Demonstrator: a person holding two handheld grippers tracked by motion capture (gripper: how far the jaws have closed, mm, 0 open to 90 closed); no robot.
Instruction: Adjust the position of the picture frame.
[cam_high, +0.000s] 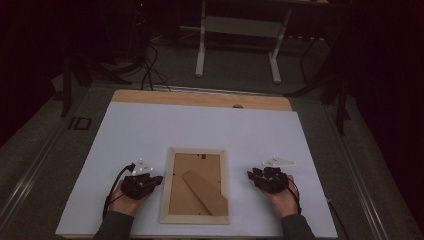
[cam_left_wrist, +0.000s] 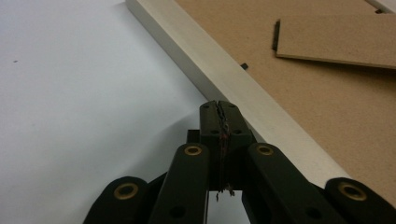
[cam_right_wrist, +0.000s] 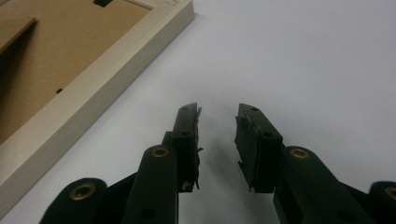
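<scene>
Between both tools: picture frame (cam_high: 195, 186) | left tool (cam_left_wrist: 219, 109) closed, empty | right tool (cam_right_wrist: 218, 122) open

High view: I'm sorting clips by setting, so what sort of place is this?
Probably a lab or workshop recording station, not a home. A white sheet covers a wooden table, cables trail on the floor behind, and a bare metal stand sits in a dim room. A picture frame lies face down.

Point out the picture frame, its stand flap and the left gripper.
Frame (cam_high: 167, 185), high view, left wooden rail.
Stand flap (cam_high: 205, 192), high view, middle of the flap.
Left gripper (cam_left_wrist: 219, 112), left gripper view, tips of its shut fingers.
</scene>
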